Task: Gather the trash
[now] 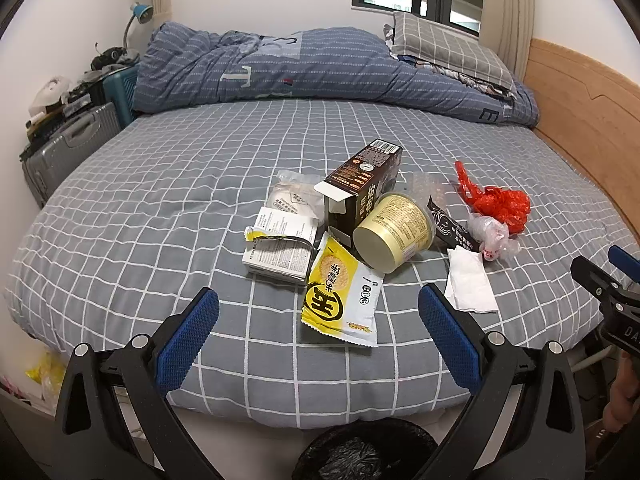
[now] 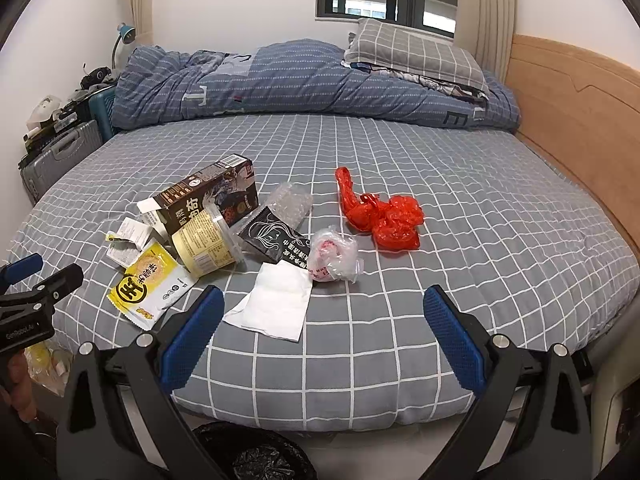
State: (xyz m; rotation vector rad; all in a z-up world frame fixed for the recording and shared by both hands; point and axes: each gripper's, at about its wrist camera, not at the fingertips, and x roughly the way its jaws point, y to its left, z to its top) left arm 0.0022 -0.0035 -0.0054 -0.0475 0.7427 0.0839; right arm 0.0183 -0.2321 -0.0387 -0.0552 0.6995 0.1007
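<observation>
Trash lies in a heap on the grey checked bed (image 1: 160,184). It includes a yellow snack wrapper (image 1: 340,292), a cream tub on its side (image 1: 394,232), a dark carton (image 1: 362,184), a white tissue (image 1: 470,282), a red plastic bag (image 1: 498,200) and a clear crumpled bag (image 1: 492,234). My left gripper (image 1: 318,312) is open and empty, just short of the yellow wrapper. My right gripper (image 2: 324,312) is open and empty above the bed's near edge, with the white tissue (image 2: 276,306) by its left finger. The red bag (image 2: 380,212) and clear bag (image 2: 334,256) lie beyond it.
A black-lined bin (image 1: 368,452) stands on the floor below the bed edge, also visible as the bin (image 2: 252,456). A rolled blue duvet (image 1: 300,68) and a pillow (image 1: 444,48) fill the far side. The wooden headboard (image 1: 580,96) is right; suitcases (image 1: 68,148) stand left.
</observation>
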